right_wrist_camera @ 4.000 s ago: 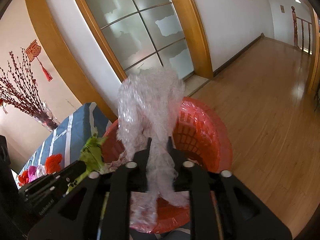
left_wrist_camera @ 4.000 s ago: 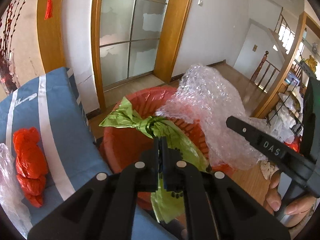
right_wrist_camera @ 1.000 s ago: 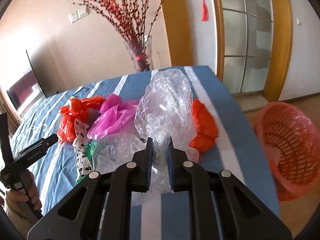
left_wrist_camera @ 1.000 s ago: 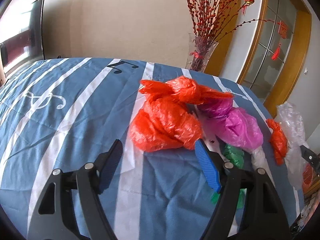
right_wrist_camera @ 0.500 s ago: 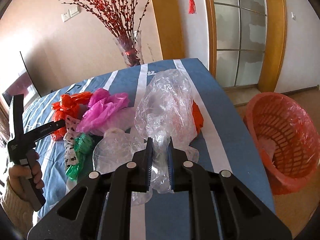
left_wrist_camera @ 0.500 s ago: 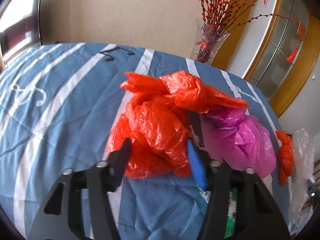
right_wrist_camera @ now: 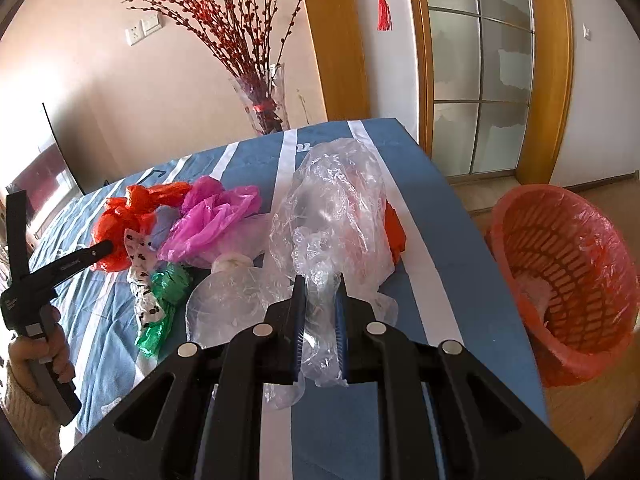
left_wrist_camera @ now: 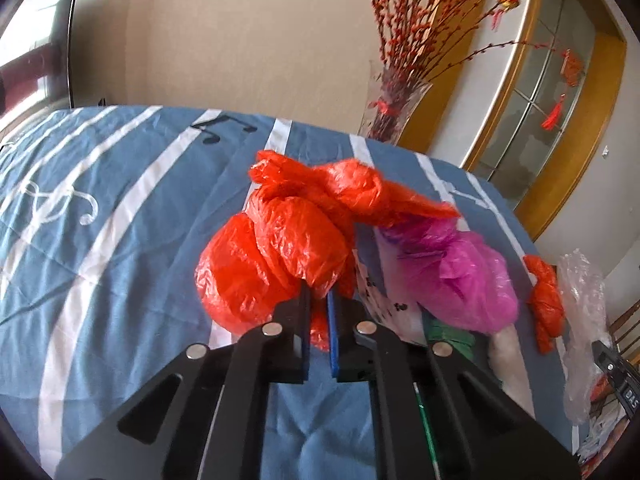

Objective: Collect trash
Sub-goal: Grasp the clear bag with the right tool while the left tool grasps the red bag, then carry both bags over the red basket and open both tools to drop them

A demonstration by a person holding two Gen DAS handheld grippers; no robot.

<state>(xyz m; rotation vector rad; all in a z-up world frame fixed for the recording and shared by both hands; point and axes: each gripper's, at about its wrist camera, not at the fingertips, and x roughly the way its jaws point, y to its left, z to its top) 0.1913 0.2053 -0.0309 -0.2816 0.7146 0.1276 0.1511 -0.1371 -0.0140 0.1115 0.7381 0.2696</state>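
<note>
On the blue striped tablecloth [left_wrist_camera: 120, 200] a knotted red plastic bag [left_wrist_camera: 272, 256] lies in front of my left gripper [left_wrist_camera: 318, 292]. Its jaws are closing on the bag's near edge and the pads pinch the red plastic. In the right wrist view the left gripper [right_wrist_camera: 108, 246] touches the same red bag [right_wrist_camera: 120, 216]. My right gripper [right_wrist_camera: 320, 280] is shut on a crumpled clear plastic bag [right_wrist_camera: 336, 200], which stands up above the cloth. An orange mesh basket [right_wrist_camera: 568, 272] with a red liner sits off the table's right edge.
A magenta bag [left_wrist_camera: 460, 272], a green bag [right_wrist_camera: 168, 284], a spotted wrapper [right_wrist_camera: 138, 256] and a small red bag [left_wrist_camera: 546, 300] lie between the grippers. A glass vase [right_wrist_camera: 266, 100] of red branches stands at the far edge. A hand [right_wrist_camera: 40, 352] holds the left gripper's handle.
My left gripper went from wide open in front of the red bag to shut on its near edge. The right gripper kept its grip on the clear bag and swung slightly right.
</note>
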